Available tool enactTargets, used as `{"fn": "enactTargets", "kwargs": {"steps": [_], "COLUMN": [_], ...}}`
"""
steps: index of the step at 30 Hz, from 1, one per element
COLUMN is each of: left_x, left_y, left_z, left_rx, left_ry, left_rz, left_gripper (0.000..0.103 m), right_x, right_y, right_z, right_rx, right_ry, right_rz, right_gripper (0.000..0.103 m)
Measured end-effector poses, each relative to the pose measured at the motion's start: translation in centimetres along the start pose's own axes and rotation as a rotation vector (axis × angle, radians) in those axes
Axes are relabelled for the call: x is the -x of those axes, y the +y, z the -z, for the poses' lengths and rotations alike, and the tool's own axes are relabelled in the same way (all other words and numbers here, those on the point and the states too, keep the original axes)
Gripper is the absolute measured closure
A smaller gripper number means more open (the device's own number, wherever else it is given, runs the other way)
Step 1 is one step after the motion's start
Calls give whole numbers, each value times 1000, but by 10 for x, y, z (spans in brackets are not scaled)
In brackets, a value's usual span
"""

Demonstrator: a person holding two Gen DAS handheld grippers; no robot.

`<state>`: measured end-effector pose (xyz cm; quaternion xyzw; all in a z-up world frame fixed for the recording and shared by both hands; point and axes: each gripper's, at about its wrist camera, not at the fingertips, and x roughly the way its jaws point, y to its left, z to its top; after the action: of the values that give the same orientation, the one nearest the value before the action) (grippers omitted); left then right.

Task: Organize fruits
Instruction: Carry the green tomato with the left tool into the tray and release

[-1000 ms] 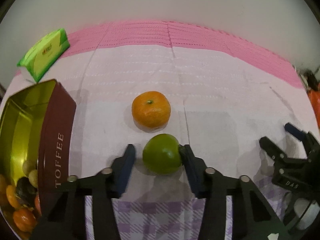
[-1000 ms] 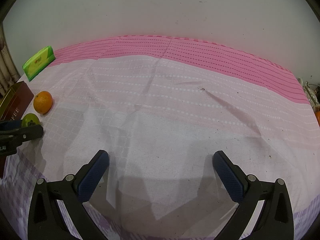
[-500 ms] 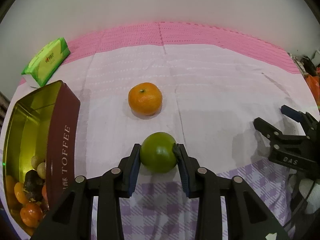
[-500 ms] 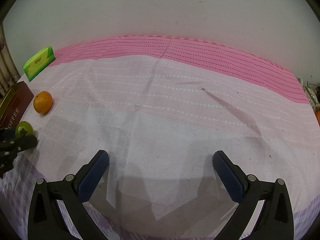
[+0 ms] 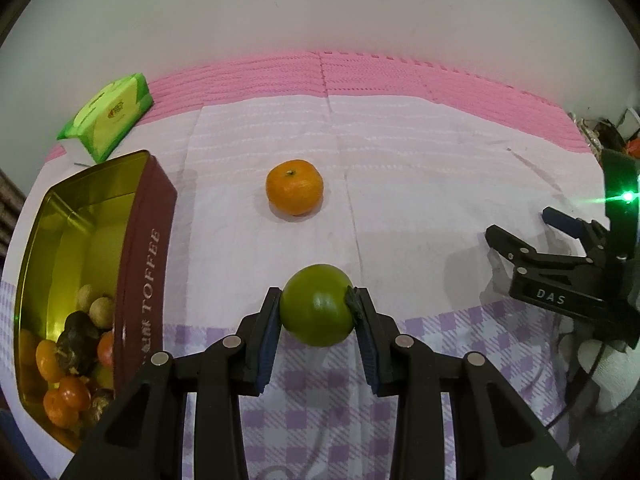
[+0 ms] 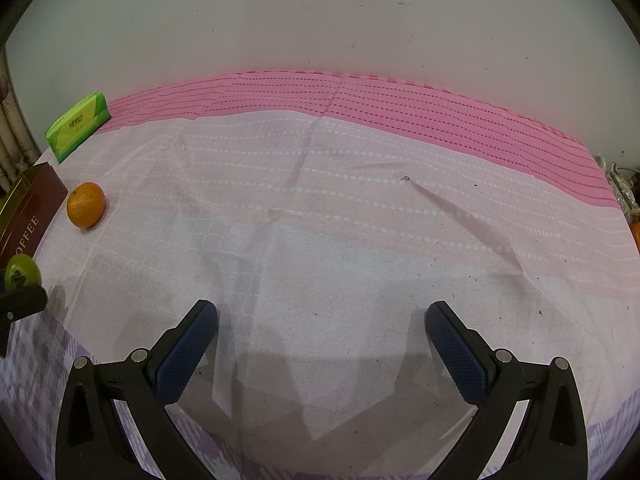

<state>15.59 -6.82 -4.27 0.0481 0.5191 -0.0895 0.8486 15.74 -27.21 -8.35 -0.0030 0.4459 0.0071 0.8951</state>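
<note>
My left gripper point(image 5: 318, 304) is shut on a green round fruit point(image 5: 317, 305), held a little above the cloth; the same green fruit point(image 6: 22, 270) shows at the left edge of the right wrist view. An orange mandarin point(image 5: 295, 187) lies on the cloth beyond it, also the mandarin point(image 6: 85, 205) in the right wrist view. A maroon and gold toffee tin point(image 5: 138, 248) stands open at the left with several small fruits inside. My right gripper point(image 6: 321, 320) stands open over bare cloth with nothing between its fingers.
A green tissue pack point(image 5: 107, 116) lies at the far left near the wall. The pink and white cloth point(image 6: 340, 240) covers the surface. A white-gloved hand point(image 5: 612, 372) holds the right gripper at the right edge. Clutter sits at the far right edge point(image 5: 608, 136).
My left gripper closed on the green fruit and lifted it, drawing back toward the checked part of the cloth. The right gripper has not moved.
</note>
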Motion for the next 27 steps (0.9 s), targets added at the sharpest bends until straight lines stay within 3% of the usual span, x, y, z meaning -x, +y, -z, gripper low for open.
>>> {"fn": "enactTargets", "kwargs": {"steps": [16,27], "left_x": [40,56], "left_y": [23,61], "left_z": [2,2], "left_rx": [62,144], "left_ry": [-31,-46], "left_rz": [-14,-47], "left_gripper": [71,71], "right_x": [0,0], "right_y": [0,0], "right_z": [0,0], "right_rx": [0,0], "right_ry": [0,0], "right_rz": [0,0], "right_gripper": [0,0]}}
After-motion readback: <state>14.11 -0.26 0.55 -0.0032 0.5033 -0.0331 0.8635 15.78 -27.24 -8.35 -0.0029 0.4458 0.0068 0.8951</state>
